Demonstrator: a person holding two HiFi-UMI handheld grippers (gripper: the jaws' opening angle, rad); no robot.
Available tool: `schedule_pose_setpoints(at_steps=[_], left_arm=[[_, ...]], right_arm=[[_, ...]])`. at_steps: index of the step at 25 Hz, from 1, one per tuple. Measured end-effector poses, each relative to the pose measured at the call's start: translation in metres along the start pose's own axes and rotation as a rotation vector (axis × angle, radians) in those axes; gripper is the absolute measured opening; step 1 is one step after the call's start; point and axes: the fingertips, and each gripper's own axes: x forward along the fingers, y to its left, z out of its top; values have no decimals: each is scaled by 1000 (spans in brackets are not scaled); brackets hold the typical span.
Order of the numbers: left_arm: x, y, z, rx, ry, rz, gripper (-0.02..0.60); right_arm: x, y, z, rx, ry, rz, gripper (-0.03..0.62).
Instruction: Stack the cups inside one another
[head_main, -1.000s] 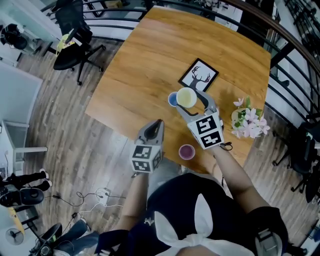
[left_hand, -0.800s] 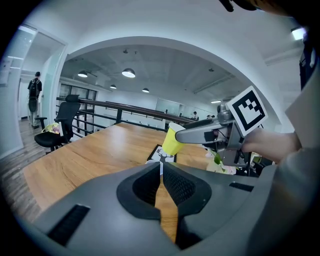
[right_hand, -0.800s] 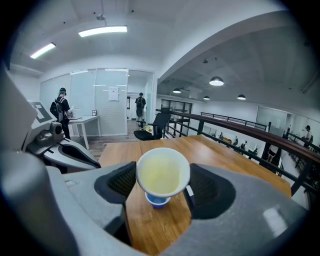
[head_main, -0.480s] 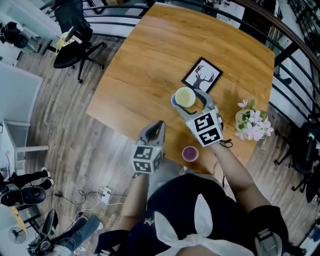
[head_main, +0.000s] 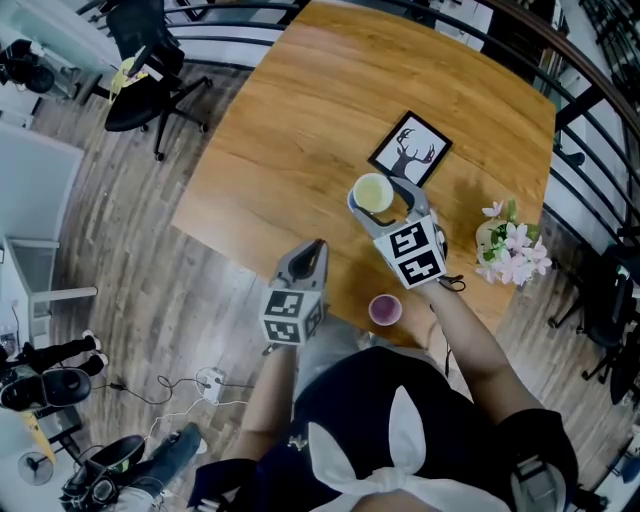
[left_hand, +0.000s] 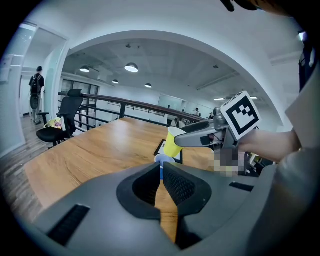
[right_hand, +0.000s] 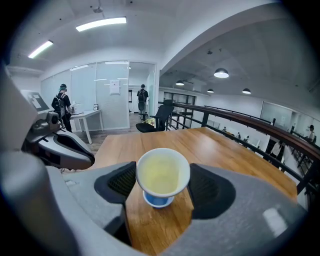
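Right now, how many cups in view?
3. A yellow cup in the right gripper, a blue cup on the table just below it, and a purple cup near the table's edge by the person. None look hidden.

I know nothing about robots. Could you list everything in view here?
table: one, light brown wood, middle of the head view
yellow cup: one, yellow, held over the blue cup
blue cup: one, blue, on the table under the yellow cup
purple cup: one, purple, by the table's near edge
deer picture: one, black frame, flat on the table beyond the cups
flowers: one bunch, pink and white, table's right edge
office chair: one, black, on the floor left of the table
left gripper: one, grey, shut, empty, at the near edge
right gripper: one, grey, closed on the yellow cup
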Motion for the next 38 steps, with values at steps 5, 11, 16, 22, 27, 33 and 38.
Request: schedule_pose_setpoints(at_steps=[5, 11, 16, 22, 27, 33, 38], left_arm=[[2, 7, -5, -11, 12, 5, 32], [4, 15, -8, -25, 10, 12, 32], [3, 18, -9, -30, 21, 7, 32], [6, 21, -10, -34, 23, 6, 32], [9, 16, -8, -31, 29, -4, 32], [10, 12, -10, -23, 32, -8, 32], [7, 10, -14, -23, 36, -2, 32]], right_arm=[[10, 2, -6, 1, 19, 6, 333], [22, 3, -13, -8, 37, 10, 334], [27, 2, -17, -5, 47, 8, 329], [29, 1, -20, 4, 58, 9, 329], [29, 3, -23, 10, 65, 16, 328], [24, -8, -29, 0, 82, -40, 79], [26, -9, -35, 51, 77, -30, 80]])
